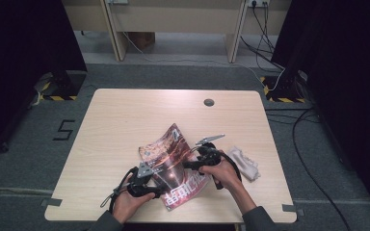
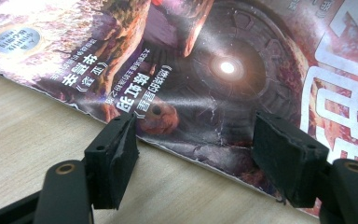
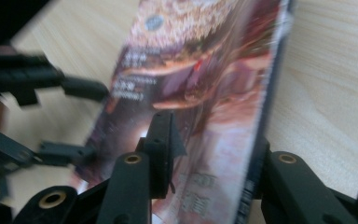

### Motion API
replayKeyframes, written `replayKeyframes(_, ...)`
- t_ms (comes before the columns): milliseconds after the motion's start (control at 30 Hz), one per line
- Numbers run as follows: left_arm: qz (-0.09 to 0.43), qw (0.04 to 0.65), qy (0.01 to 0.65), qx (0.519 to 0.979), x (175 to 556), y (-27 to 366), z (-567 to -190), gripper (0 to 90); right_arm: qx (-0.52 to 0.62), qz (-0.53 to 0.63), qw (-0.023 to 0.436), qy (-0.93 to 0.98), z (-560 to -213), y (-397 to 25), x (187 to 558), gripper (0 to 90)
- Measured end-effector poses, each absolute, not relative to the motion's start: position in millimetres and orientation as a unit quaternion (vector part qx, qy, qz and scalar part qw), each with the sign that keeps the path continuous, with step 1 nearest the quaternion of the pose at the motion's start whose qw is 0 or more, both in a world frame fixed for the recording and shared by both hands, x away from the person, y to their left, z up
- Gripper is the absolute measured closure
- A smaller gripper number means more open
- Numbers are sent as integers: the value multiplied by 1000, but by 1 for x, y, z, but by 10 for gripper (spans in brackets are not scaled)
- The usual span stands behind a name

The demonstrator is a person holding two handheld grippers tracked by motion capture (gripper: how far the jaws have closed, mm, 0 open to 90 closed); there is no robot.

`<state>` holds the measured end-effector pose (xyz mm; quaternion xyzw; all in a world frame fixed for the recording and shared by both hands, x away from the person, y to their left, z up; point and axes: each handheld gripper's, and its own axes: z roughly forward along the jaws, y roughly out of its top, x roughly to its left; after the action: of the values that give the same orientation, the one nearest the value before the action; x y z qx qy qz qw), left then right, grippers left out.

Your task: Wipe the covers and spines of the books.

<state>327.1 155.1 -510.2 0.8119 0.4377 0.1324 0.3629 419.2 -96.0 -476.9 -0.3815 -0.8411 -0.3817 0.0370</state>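
The left gripper (image 2: 193, 144) is held with jaws spread at the magazine's (image 1: 173, 166) near edge on the table (image 1: 115, 125). The magazine's right edge (lifted, curling) is straddled by the right gripper (image 3: 212, 144); whether it is clamped cannot be told.

Right gripper (image 3: 209, 154) fingers (image 3: 161, 149) straddle the magazine's (image 3: 205, 93) raised edge.

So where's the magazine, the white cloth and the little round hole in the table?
magazine (image 1: 173, 161), high view, middle of its glossy cover.
white cloth (image 1: 244, 162), high view, centre of the crumpled bundle.
round hole (image 1: 209, 102), high view, on its grey cap.
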Motion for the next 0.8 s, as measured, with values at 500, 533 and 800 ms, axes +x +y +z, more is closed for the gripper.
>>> replayKeyframes(500,178,392,447,784,343,180,-495,279,-337,-390,38,-856,-474,-115,419,764)
replayKeyframes(533,177,396,449,781,345,182,-494,263,-331,-388,36,-859,-474,-117,418,765)
replayKeyframes(800,172,427,420,782,374,190,-495,158,-288,-392,32,-873,-471,-127,410,779)
